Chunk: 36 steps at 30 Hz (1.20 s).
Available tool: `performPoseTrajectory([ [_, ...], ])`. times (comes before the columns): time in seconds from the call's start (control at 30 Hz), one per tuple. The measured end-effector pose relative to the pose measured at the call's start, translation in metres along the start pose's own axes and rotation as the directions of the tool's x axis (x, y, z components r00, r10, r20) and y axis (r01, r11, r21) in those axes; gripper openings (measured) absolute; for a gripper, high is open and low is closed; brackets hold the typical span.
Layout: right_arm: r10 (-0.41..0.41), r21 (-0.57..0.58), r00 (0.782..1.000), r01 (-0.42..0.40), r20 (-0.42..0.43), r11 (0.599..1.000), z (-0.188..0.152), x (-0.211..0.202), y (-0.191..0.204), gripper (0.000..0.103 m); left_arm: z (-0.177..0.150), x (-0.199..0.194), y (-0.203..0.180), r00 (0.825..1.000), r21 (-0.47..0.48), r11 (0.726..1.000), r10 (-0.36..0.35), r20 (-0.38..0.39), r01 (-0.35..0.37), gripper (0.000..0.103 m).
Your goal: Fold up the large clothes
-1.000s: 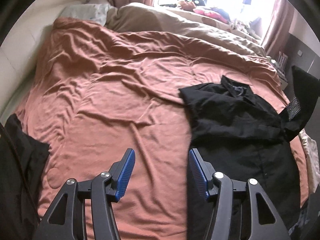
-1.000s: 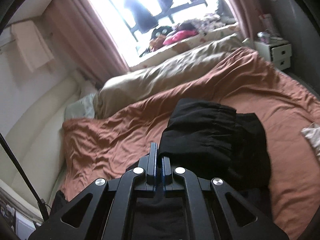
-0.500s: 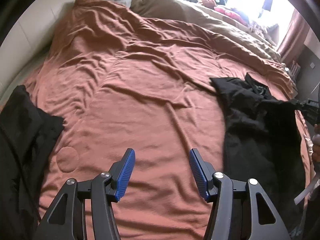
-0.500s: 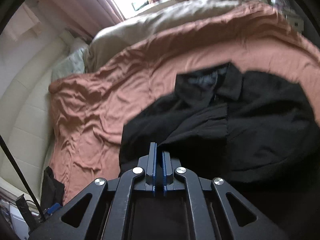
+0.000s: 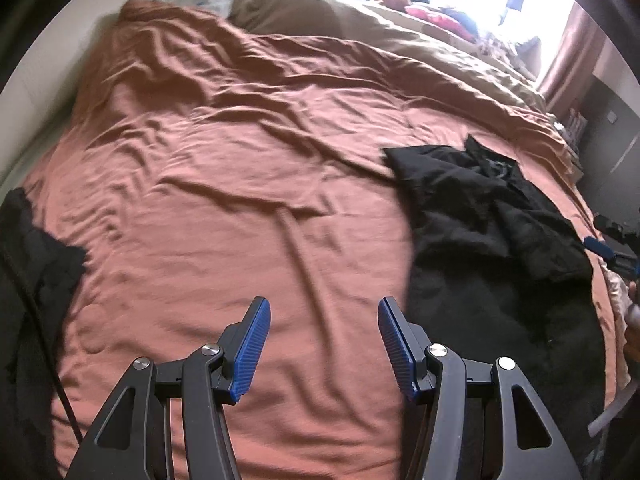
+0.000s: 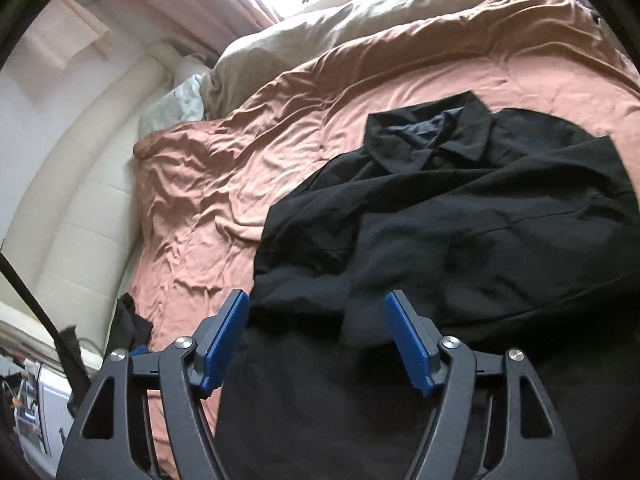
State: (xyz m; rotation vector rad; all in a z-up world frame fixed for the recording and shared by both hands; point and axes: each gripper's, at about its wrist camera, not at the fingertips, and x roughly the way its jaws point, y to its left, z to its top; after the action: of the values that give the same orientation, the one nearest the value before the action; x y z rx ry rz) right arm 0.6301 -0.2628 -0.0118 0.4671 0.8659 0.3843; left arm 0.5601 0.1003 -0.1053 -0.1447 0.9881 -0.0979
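A black collared button-front shirt of thin woven cloth (image 6: 460,216) lies spread on a bed covered by a wrinkled rust-orange quilt (image 6: 224,184), toward the quilt's right-hand edge as the left wrist view shows it (image 5: 492,240), with its collar (image 6: 432,136) pointing at the far end of the bed, where a rumpled beige duvet (image 6: 360,28) is heaped below the bright window. One side of the shirt is folded inward over the body, leaving a loose sleeve edge near the middle of the cloth; the lower part of the garment runs down under the right wrist camera. The right gripper (image 6: 316,336) hovers over that lower part, its blue ribbed pads (image 6: 224,336) standing wide apart; its jaws have just been opening, and the black cloth lies below and between them, with neither pad pressing on it. In the left wrist view the right gripper's blue tip (image 5: 600,250) shows at the shirt's right border, with part of a person's hand (image 5: 632,320) below it. The left gripper (image 5: 324,348) hangs over bare orange quilt just beside the shirt's left edge, jaws parted about half way and holding nothing. Another dark garment (image 5: 32,280) is bunched at the quilt's near-left edge. A cream padded headboard (image 6: 72,216) runs along the bed's left side.
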Motion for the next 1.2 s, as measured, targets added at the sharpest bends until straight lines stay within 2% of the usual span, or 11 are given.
performPoseTrajectory([
  [0.13, -0.054, -0.003, 0.998, 0.054, 0.034, 0.999, -0.007, -0.022, -0.026, 0.069, 0.007, 0.013, -0.043, 0.999, 0.051, 0.998, -0.037, -0.008, 0.037, 0.058],
  [0.37, -0.19, 0.067, 0.98, 0.186, 0.055, 0.98, -0.022, -0.06, -0.091, 0.068, 0.016, 0.04, -0.132, 0.995, 0.162, 0.982, -0.093, -0.04, 0.098, 0.058],
  [0.5, -0.252, 0.102, 0.966, 0.246, 0.051, 0.964, -0.03, -0.076, -0.122, 0.047, 0.02, 0.06, -0.18, 0.991, 0.213, 0.969, -0.115, -0.07, 0.127, 0.06],
  [0.57, -0.269, 0.124, 0.962, 0.261, 0.046, 0.957, -0.033, -0.084, -0.134, 0.042, 0.021, 0.071, -0.203, 0.989, 0.233, 0.963, -0.12, -0.084, 0.137, 0.07],
  [0.67, -0.3, 0.153, 0.953, 0.29, 0.04, 0.945, -0.04, -0.095, -0.153, 0.042, 0.021, 0.085, -0.237, 0.989, 0.27, 0.953, -0.121, -0.087, 0.14, 0.077],
  [0.8, -0.334, 0.176, 0.942, 0.325, 0.02, 0.929, -0.05, -0.103, -0.174, 0.042, 0.017, 0.107, -0.279, 0.985, 0.31, 0.937, -0.13, -0.118, 0.161, 0.077],
  [0.9, -0.346, 0.188, 0.938, 0.34, 0.002, 0.921, -0.057, -0.098, -0.181, 0.042, 0.011, 0.126, -0.306, 0.987, 0.364, 0.922, -0.093, -0.128, 0.134, 0.077],
  [0.97, -0.345, 0.201, 0.939, 0.341, -0.018, 0.918, -0.065, -0.096, -0.185, 0.042, 0.004, 0.142, -0.319, 0.995, 0.417, 0.908, 0.006, -0.103, 0.038, 0.077],
  [1.07, -0.35, 0.2, 0.936, 0.349, -0.033, 0.916, -0.072, -0.098, -0.191, 0.041, 0.0, 0.158, -0.319, 0.991, 0.422, 0.906, 0.065, -0.114, -0.011, 0.077],
  [1.13, -0.353, 0.194, 0.935, 0.353, -0.035, 0.915, -0.074, -0.098, -0.191, 0.041, 0.002, 0.159, -0.314, 0.992, 0.421, 0.906, 0.087, -0.096, -0.039, 0.077],
  [1.2, -0.357, 0.191, 0.934, 0.356, -0.034, 0.915, -0.073, -0.097, -0.189, 0.04, 0.007, 0.151, -0.304, 0.994, 0.416, 0.909, 0.076, -0.084, -0.034, 0.076],
])
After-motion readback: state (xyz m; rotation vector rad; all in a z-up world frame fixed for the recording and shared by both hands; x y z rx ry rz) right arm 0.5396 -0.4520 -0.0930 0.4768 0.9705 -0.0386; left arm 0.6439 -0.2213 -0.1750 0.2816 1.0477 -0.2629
